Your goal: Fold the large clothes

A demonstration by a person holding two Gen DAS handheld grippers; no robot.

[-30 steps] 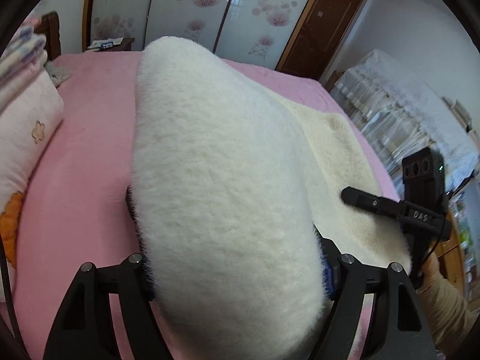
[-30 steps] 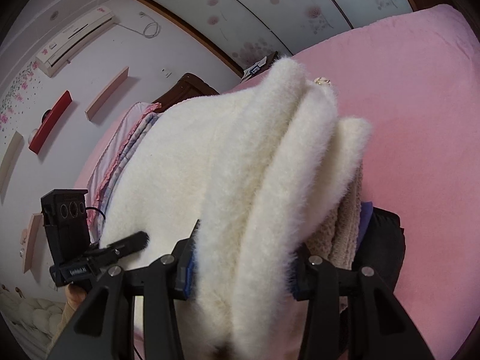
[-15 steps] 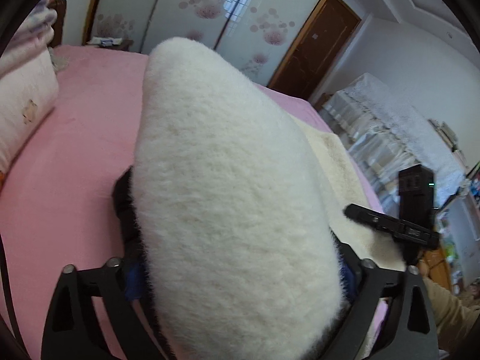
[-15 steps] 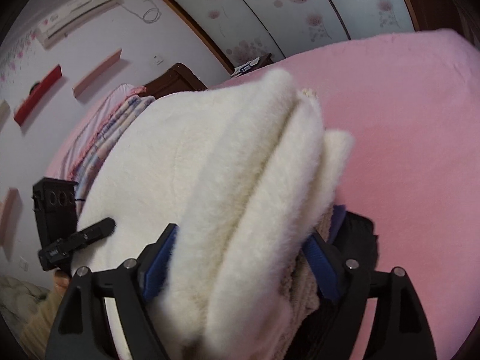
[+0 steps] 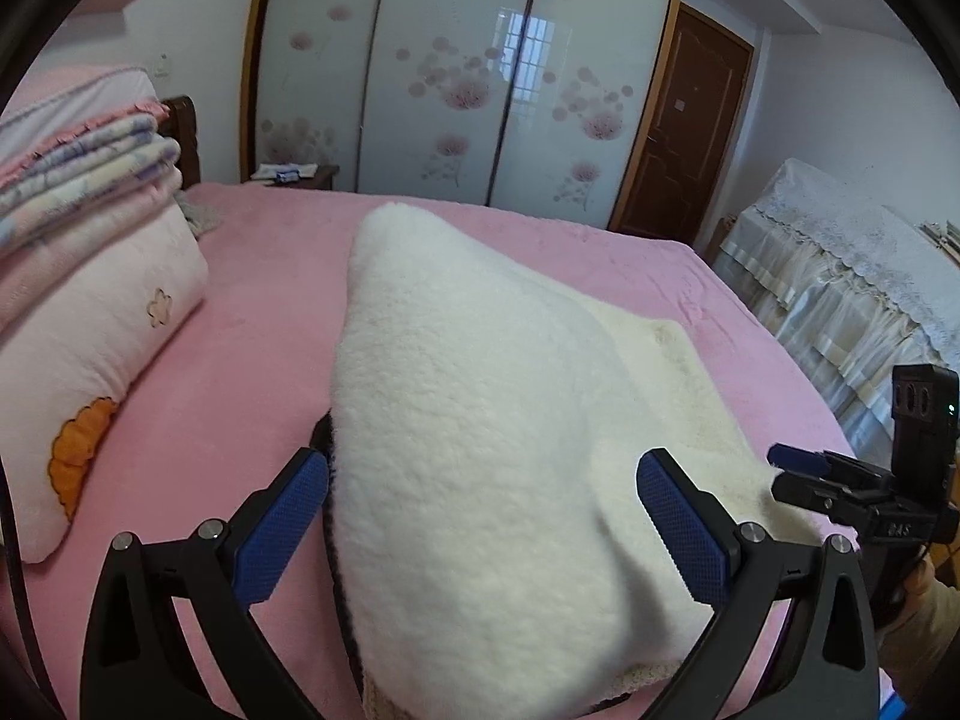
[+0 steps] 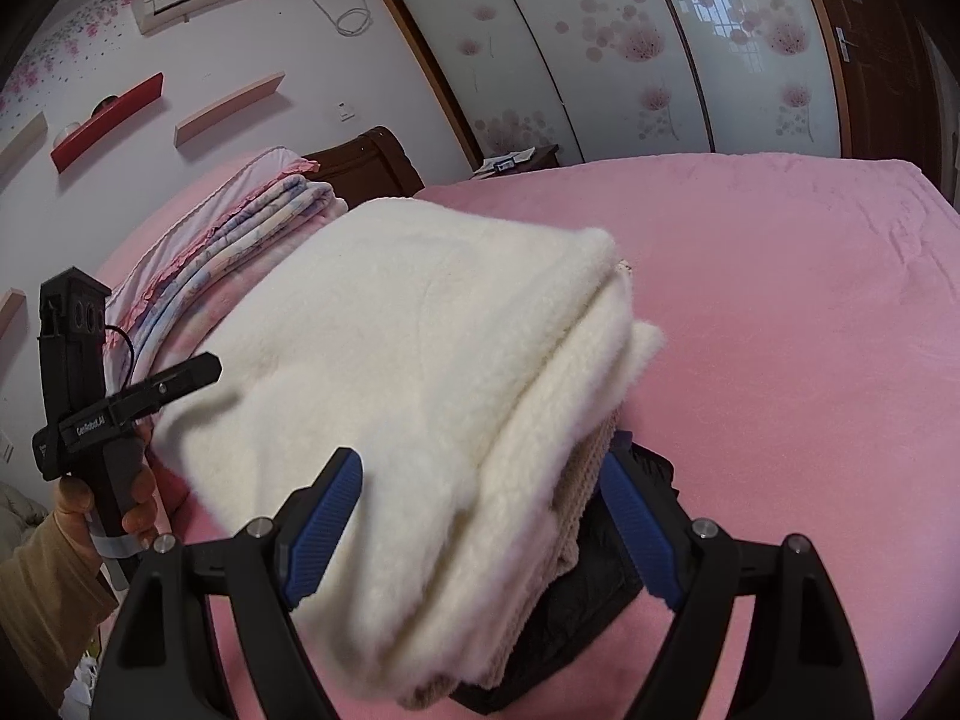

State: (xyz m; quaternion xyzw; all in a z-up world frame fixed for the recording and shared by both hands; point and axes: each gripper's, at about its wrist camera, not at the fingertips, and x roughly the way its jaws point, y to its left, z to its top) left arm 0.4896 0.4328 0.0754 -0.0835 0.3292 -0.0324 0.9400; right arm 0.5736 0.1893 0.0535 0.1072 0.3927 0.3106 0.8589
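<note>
The folded cream fleece garment (image 5: pixel 480 450) lies on the pink bed sheet (image 5: pixel 240 372), its bulk between the spread fingers of both tools. The left gripper (image 5: pixel 480 534) and right gripper (image 6: pixel 480 534) stand wide, blue pads (image 5: pixel 282 528) clear of the fleece.

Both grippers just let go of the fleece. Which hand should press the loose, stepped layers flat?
Right, probably. The right gripper faces the stepped open edges of the white fleece garment; the left gripper faces the smooth fold.
</note>
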